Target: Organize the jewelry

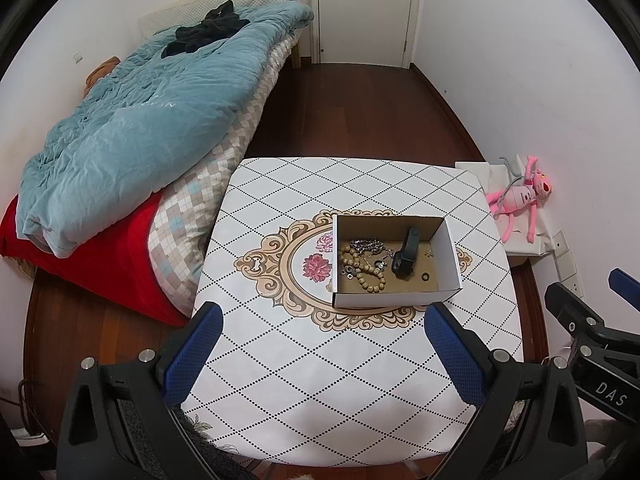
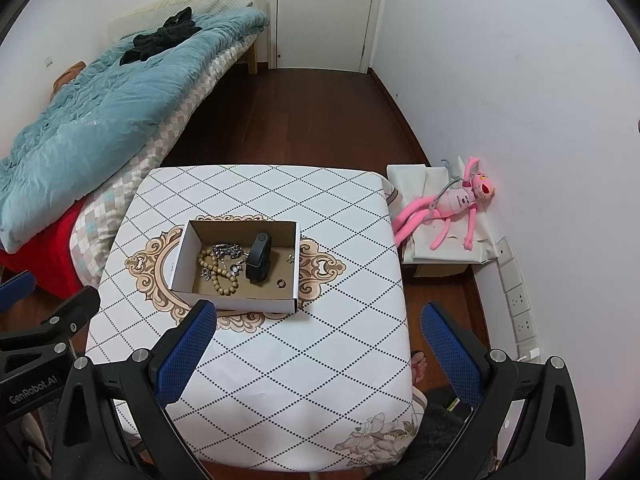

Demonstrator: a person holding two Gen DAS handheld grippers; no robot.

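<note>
An open white cardboard box (image 1: 450, 258) (image 2: 182, 254) stands in the middle of the small table (image 1: 320, 380) (image 2: 320, 360). Inside it lie a wooden bead bracelet (image 1: 362, 268) (image 2: 216, 268), a silver chain (image 1: 366, 245) (image 2: 226, 250), a black watch band (image 1: 406, 258) (image 2: 259, 258), a small ring (image 1: 425, 277) (image 2: 282, 282) and small metal pieces. My left gripper (image 1: 324, 320) is open and empty above the table's near part, short of the box. My right gripper (image 2: 318, 320) is open and empty, also short of the box.
A bed with a teal duvet (image 1: 132, 128) (image 2: 92, 112) lies left of the table. A pink plush toy (image 1: 520, 196) (image 2: 452, 204) rests on a white-covered box at the right wall. A closed door (image 1: 364, 8) is at the far end.
</note>
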